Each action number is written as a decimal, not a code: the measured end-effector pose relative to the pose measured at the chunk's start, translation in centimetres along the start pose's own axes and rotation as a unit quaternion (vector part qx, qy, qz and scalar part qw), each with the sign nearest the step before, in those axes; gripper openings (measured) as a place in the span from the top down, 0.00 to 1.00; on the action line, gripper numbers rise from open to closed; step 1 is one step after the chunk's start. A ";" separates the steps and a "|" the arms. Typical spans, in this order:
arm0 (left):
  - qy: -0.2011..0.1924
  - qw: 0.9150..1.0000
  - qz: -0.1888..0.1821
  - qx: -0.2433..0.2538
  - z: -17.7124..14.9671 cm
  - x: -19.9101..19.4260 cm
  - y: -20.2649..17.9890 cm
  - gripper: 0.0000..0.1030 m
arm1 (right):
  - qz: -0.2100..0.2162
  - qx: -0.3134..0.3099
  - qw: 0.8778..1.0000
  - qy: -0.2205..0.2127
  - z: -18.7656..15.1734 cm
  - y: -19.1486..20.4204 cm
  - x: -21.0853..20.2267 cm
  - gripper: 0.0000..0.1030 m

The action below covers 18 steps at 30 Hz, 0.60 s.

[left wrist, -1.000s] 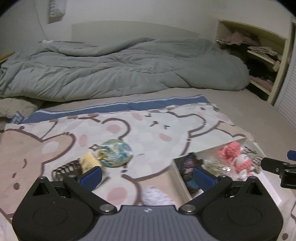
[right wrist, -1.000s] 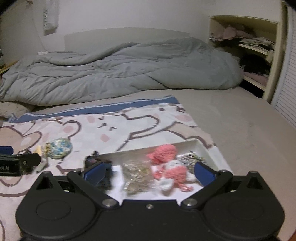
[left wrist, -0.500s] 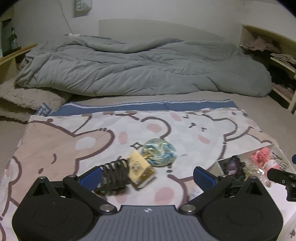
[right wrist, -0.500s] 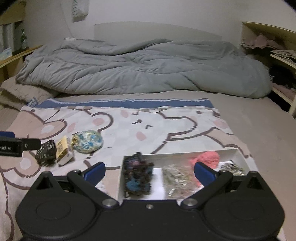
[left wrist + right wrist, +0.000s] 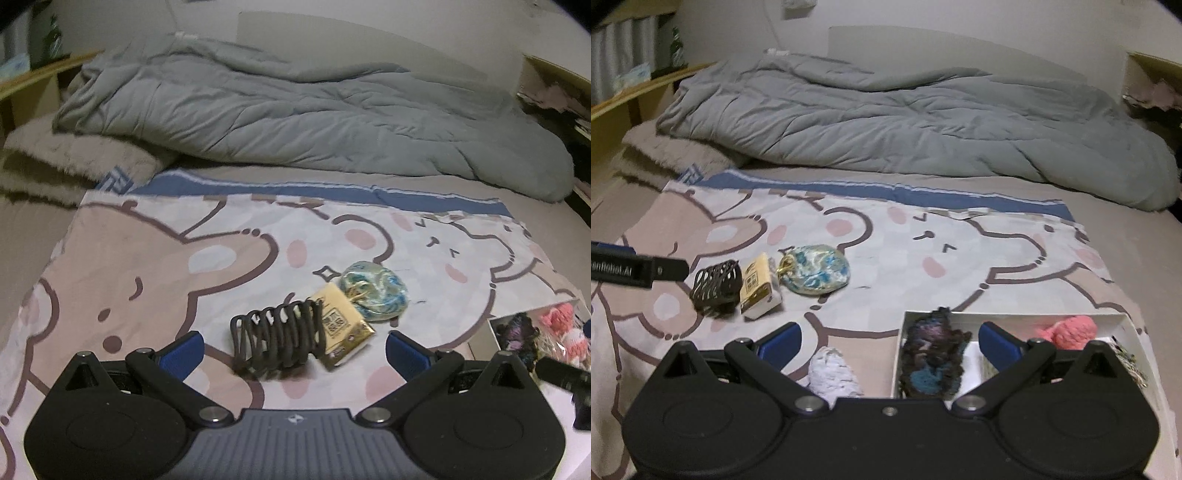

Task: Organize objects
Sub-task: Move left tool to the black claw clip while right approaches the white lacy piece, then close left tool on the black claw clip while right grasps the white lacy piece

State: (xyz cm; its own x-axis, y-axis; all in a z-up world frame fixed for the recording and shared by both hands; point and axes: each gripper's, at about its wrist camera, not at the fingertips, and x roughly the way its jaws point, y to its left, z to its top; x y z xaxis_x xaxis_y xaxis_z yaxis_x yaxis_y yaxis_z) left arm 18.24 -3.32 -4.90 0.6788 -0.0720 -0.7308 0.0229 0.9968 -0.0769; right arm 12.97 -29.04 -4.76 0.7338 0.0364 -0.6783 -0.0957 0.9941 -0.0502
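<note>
From the left wrist view, the left gripper (image 5: 294, 350) has its blue-padded fingers spread wide apart, holding nothing, low over a cartoon bear-print cloth (image 5: 155, 258) spread flat on the bed. Just beyond and between the fingers lies a dark coiled wire clip (image 5: 279, 338), ribbed like a spring and lying on its side. Touching its right end is a small gold foil-wrapped box (image 5: 341, 326), rectangular and glossy, tilted on the cloth. Just beyond the box, touching its far corner, sits a round, flattish blue-and-cream marbled pouch (image 5: 373, 291) with a satiny sheen. At the far right edge a corner of the white tray (image 5: 495, 328) shows, with dark and pink fuzzy items inside. A rumpled grey quilted duvet (image 5: 295, 110) fills the far side of the bed. From the right wrist view, the right gripper (image 5: 889, 345) is likewise spread open and empty, near the tray's (image 5: 899, 354) left wall. The tray's left compartment holds a dark, shaggy blue-purple yarn bundle (image 5: 932, 354); a pink knitted item (image 5: 1069, 330) lies further right. A white fluffy crocheted piece (image 5: 831, 373) rests on the cloth just left of the tray. The clip (image 5: 716, 284), box (image 5: 759, 286) and pouch (image 5: 814, 275) sit in a row at far left, with the left gripper's black finger (image 5: 670, 267) just beside the clip.
</note>
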 end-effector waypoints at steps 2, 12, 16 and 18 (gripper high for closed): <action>0.004 1.000 -0.001 -0.008 0.0 0.6 0.4 0.00 | 0.004 -0.011 1.000 0.004 0.0 0.5 0.5 0.00; 0.024 1.000 0.000 -0.017 0.2 4.2 0.5 0.00 | 0.047 -0.069 0.995 0.051 -0.6 2.9 3.7 0.13; 0.033 0.999 0.007 -0.013 0.0 5.4 0.3 0.00 | 0.075 -0.063 0.993 0.072 -0.8 3.2 4.9 0.21; 0.038 0.999 0.013 -0.010 -0.1 6.1 0.2 0.00 | 0.077 -0.074 0.991 0.078 -1.0 3.5 5.4 0.23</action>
State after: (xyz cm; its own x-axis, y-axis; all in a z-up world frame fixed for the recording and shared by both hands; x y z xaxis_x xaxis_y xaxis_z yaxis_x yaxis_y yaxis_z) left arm 22.36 -3.56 -9.44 0.6212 -0.0501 -0.7820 -0.0092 0.9974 -0.0712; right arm 15.96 -25.48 -9.33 0.5914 0.1594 -0.7905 -0.3042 0.9519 -0.0356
